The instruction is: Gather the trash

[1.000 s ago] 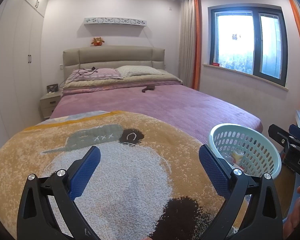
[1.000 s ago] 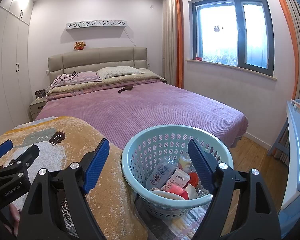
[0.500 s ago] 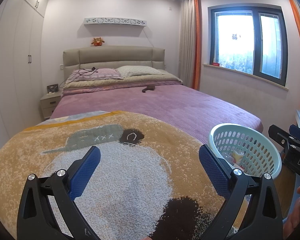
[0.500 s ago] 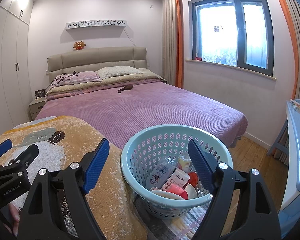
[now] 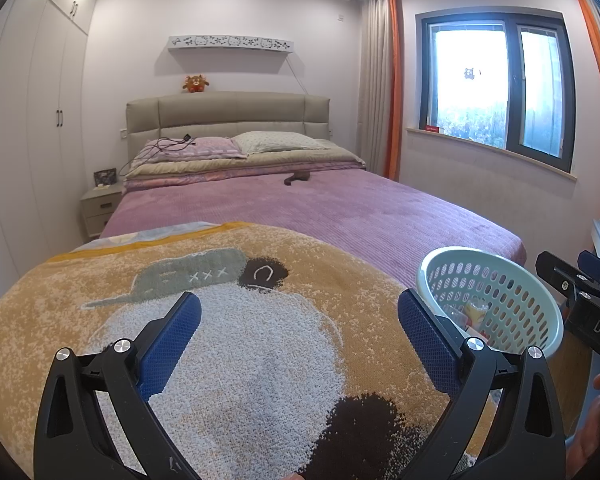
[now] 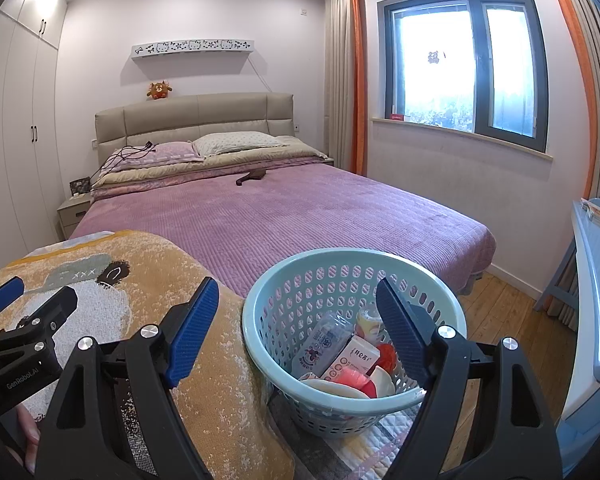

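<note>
Both tongs gape wide and hold nothing. The left tongs [image 5: 299, 326] hover over the panda-patterned blanket [image 5: 220, 344]. The right tongs [image 6: 298, 320] frame the pale blue laundry basket [image 6: 268, 308], which holds a bottle [image 6: 324, 340], a carton [image 6: 354, 360] and other trash beside the blanket's right edge.

Ahead of us we see a bed [image 5: 320, 216] with a purple cover, two pillows [image 5: 240, 145] at its head and a small dark object [image 5: 297, 178] on it. Nearest lies a yellow blanket [image 5: 160, 320]. Far left stands a nightstand [image 5: 100, 210]; far right, a window [image 5: 496, 100].
</note>
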Demonstrator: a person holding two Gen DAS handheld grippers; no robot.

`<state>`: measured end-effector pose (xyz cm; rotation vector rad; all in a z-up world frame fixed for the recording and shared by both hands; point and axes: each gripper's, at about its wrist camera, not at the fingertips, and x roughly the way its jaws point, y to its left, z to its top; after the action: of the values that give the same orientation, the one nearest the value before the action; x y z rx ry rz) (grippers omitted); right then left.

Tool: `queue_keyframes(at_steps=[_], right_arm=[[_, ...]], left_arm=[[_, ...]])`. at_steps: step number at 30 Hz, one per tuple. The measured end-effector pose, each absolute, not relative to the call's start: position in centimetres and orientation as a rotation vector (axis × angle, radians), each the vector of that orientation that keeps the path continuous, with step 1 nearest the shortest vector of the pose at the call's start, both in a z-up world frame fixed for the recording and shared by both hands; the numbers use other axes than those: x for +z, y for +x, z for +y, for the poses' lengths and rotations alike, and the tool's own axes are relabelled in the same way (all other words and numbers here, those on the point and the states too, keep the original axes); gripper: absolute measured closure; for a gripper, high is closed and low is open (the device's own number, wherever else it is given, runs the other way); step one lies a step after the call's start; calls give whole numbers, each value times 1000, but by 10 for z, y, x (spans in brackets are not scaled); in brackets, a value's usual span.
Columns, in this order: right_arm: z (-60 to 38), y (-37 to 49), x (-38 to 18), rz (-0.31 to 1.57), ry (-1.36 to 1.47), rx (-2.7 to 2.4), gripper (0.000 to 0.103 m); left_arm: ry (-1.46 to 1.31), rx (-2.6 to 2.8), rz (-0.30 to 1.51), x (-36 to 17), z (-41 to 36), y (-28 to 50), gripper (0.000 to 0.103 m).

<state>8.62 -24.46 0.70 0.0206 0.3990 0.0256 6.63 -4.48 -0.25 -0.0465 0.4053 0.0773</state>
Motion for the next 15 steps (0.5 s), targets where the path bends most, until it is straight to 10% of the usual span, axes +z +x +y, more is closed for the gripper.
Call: queue_keyframes(at_steps=[15], right_arm=[[-243,85,6,398,13,20,26]], left_arm=[[-40,78,402,-1,-45,65,7]])
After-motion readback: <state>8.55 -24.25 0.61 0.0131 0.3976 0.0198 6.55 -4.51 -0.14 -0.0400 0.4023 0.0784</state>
